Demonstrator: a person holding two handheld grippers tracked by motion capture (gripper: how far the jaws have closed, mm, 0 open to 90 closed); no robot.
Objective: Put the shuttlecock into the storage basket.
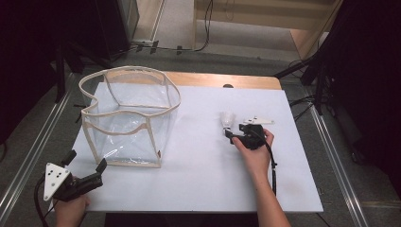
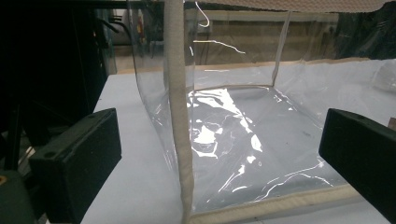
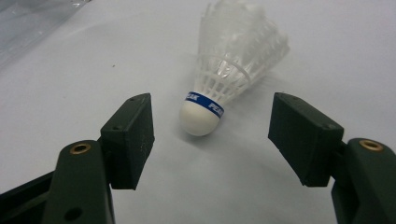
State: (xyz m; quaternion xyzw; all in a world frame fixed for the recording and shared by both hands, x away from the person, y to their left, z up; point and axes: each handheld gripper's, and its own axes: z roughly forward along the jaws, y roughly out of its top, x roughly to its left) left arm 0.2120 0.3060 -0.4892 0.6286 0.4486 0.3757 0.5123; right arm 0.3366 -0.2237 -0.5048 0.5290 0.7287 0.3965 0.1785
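Observation:
A white plastic shuttlecock (image 1: 227,119) (image 3: 236,60) with a blue band lies on its side on the white table top (image 1: 198,175), cork toward my right gripper (image 1: 234,130) (image 3: 212,116). That gripper is open. Its jaws stand on either side of the cork without touching it. A clear plastic box-shaped bag (image 1: 161,85) (image 2: 177,116) with cream trim stands open-topped at the table's left. My left gripper (image 1: 86,161) (image 2: 219,140) is open just before the bag's near corner, with the trimmed corner seam between its jaws but untouched.
The wooden table edge (image 1: 222,80) shows at the back behind the white sheet. Metal rails (image 1: 331,142) run along both sides of the table. Dark stands and cables sit on the floor beyond.

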